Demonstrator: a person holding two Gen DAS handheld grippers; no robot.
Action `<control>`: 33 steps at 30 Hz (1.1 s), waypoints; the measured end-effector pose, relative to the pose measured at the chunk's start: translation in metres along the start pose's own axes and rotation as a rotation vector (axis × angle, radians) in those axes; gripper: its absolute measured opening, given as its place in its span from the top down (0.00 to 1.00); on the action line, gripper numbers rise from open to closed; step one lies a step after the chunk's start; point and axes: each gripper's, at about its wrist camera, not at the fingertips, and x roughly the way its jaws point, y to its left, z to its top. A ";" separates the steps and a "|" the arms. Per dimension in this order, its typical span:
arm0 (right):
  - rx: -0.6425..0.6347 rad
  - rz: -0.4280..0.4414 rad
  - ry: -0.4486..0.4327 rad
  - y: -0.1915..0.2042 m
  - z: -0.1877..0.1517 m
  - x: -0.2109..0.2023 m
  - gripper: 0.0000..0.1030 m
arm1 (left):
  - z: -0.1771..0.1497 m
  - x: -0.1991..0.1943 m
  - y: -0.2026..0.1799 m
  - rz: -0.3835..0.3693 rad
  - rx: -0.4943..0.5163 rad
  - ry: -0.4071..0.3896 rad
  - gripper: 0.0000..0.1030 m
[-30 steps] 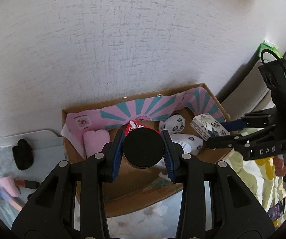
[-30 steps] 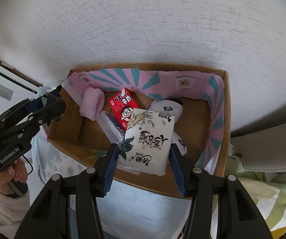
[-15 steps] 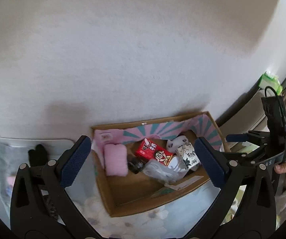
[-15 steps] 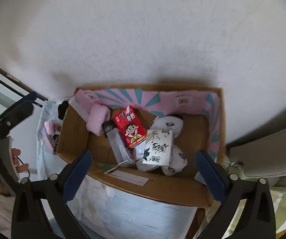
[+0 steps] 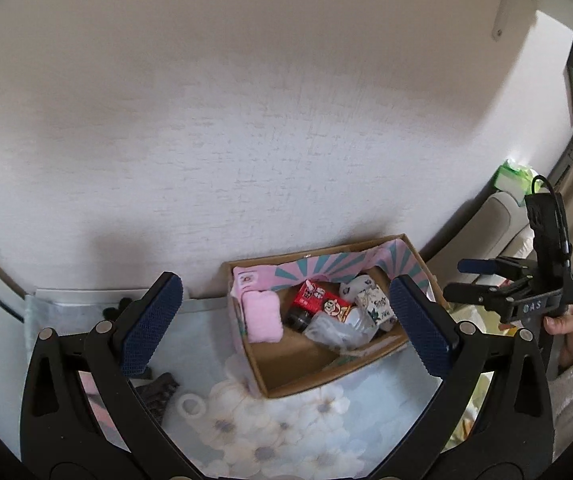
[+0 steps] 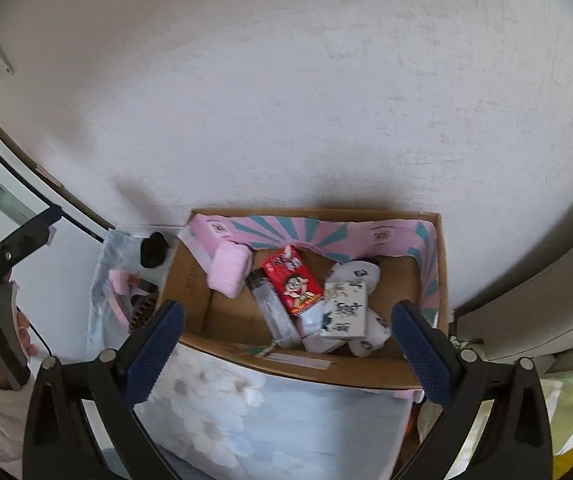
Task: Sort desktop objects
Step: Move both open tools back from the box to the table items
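Left wrist view shows the left gripper (image 5: 286, 328) spread wide and empty at the lower frame, with the cardboard box (image 5: 414, 254) beyond it at center right. Just left of the box, at lower left, loose desk items (image 5: 154, 390) lie nearer this hand. Right wrist view shows the right gripper (image 6: 286, 344) equally wide and empty, the box's tissue pack (image 6: 344, 312) straight ahead.
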 end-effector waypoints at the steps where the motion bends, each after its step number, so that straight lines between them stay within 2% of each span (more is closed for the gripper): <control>1: 0.003 0.000 -0.009 0.005 0.000 -0.002 0.00 | 0.000 -0.007 0.004 0.005 -0.004 0.000 0.00; 9: -0.046 0.027 -0.017 0.061 -0.003 -0.007 0.00 | -0.009 -0.059 0.039 0.068 -0.027 -0.012 0.00; 13: -0.069 0.067 0.009 0.088 -0.004 -0.004 0.00 | -0.014 -0.082 0.060 0.088 -0.045 -0.026 0.00; 22: -0.253 0.036 0.043 0.167 -0.018 0.016 0.00 | -0.042 -0.117 0.112 0.195 -0.113 -0.049 0.00; 26: -0.306 0.038 0.043 0.195 -0.022 0.030 0.00 | -0.061 -0.118 0.134 0.250 -0.148 -0.028 0.00; 33: -0.399 0.044 0.072 0.245 -0.039 0.073 0.00 | -0.101 -0.097 0.175 0.260 -0.263 0.043 0.00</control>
